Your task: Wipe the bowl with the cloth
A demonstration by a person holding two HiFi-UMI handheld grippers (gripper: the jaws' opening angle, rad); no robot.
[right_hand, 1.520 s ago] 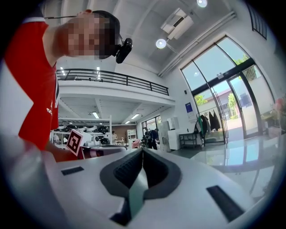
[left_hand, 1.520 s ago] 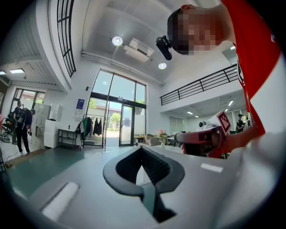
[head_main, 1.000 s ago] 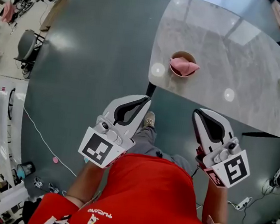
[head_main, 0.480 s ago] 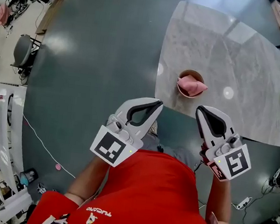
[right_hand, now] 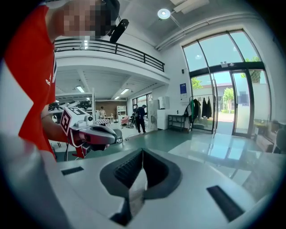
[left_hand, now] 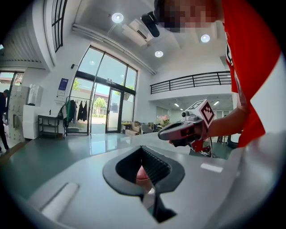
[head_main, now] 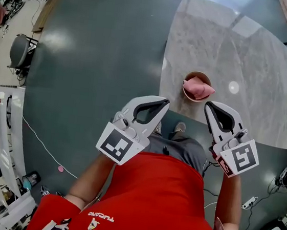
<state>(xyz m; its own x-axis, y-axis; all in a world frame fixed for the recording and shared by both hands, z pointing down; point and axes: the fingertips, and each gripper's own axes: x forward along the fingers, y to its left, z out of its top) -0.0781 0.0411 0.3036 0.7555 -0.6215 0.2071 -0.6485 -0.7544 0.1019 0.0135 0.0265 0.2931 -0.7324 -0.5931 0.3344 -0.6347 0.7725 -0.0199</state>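
Now, closer than a second ago, the left tool [head_main: 161,103] and right tool [head_main: 211,105], both closed and empty, face the bowl [head_main: 188,77] at twelve o'clock on the bench [head_main: 243,51], cloth [head_main: 198,87] inside, so grasping probably comes next.

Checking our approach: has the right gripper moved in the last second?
Yes: the right gripper has advanced toward the table, its tip now close to the bowl.

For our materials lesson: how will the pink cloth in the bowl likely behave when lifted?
Crumpled in folds, the pink cloth probably flops and drapes. It looks thin, so likely light. Its bowl might slide on the smooth table.
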